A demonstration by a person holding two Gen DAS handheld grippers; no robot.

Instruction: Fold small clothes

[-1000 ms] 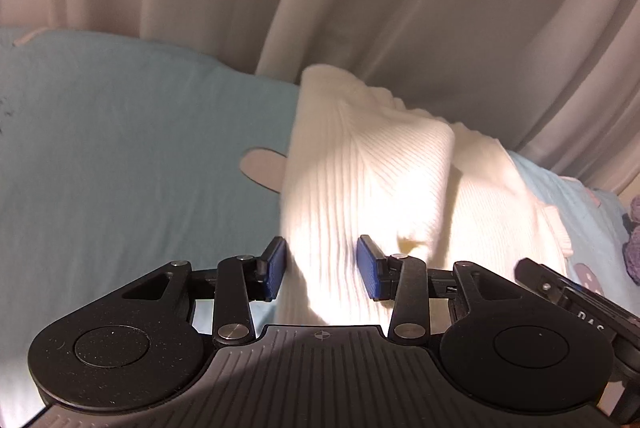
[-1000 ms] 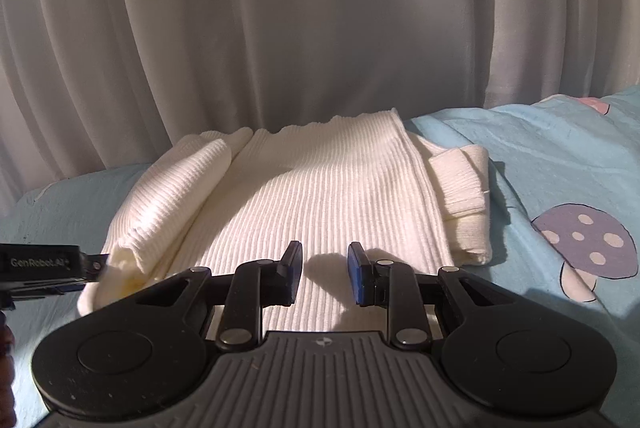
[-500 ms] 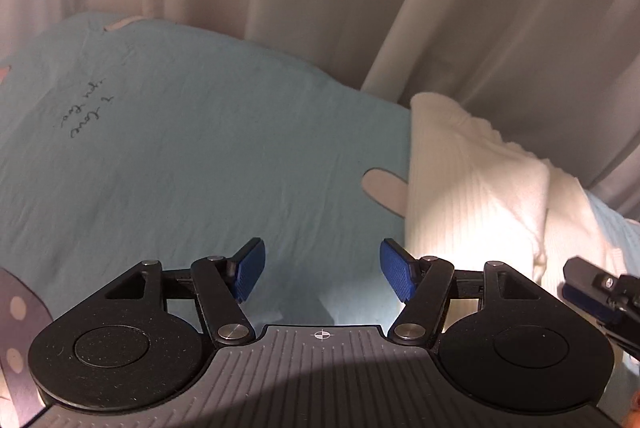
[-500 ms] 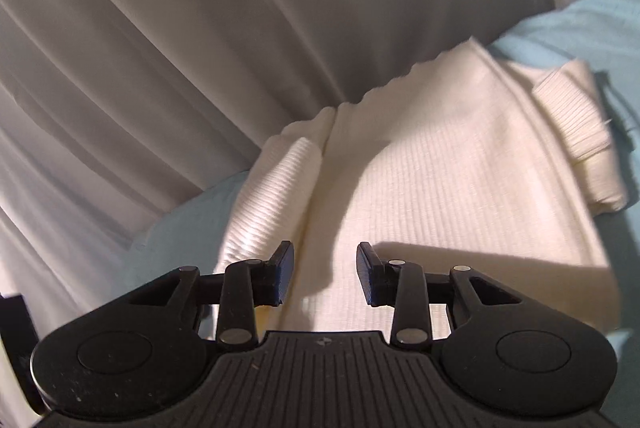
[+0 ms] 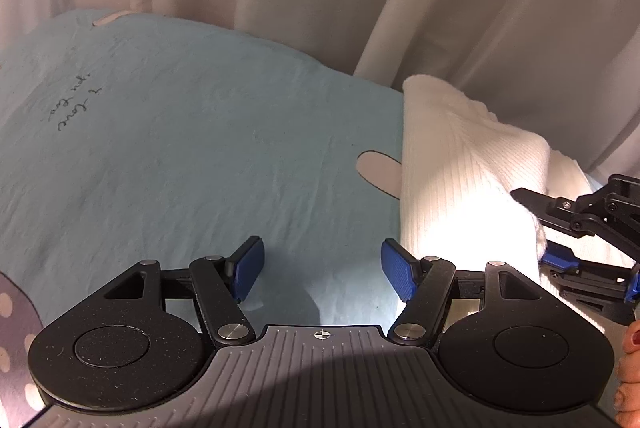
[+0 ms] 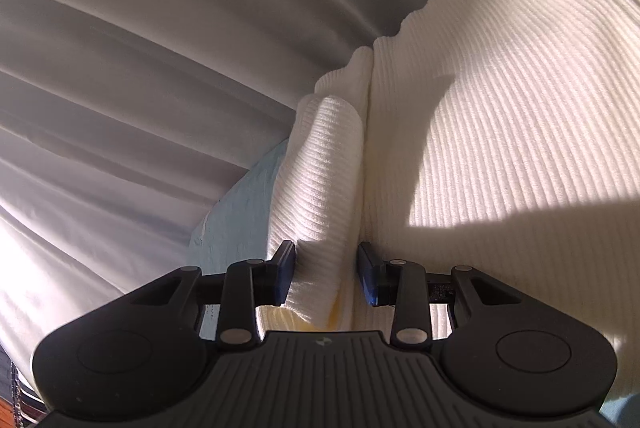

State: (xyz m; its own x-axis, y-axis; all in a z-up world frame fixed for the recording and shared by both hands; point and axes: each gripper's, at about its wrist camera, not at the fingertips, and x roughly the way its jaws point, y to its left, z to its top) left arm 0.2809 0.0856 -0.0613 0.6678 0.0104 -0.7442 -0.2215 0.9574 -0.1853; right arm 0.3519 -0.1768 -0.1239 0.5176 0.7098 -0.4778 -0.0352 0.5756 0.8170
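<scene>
Black left gripper, blue pads, silver screws.

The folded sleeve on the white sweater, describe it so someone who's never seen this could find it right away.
Start at the light blue bedsheet below the pale curtain. On it lies the cream ribbed sweater. The sleeve is the narrow raised roll along its left edge, sitting between the open right gripper fingers, unlike the flat body beside it.

Right tongs straddle sweater fold — parted.

Left gripper spread wide; right gripper parted.
</scene>
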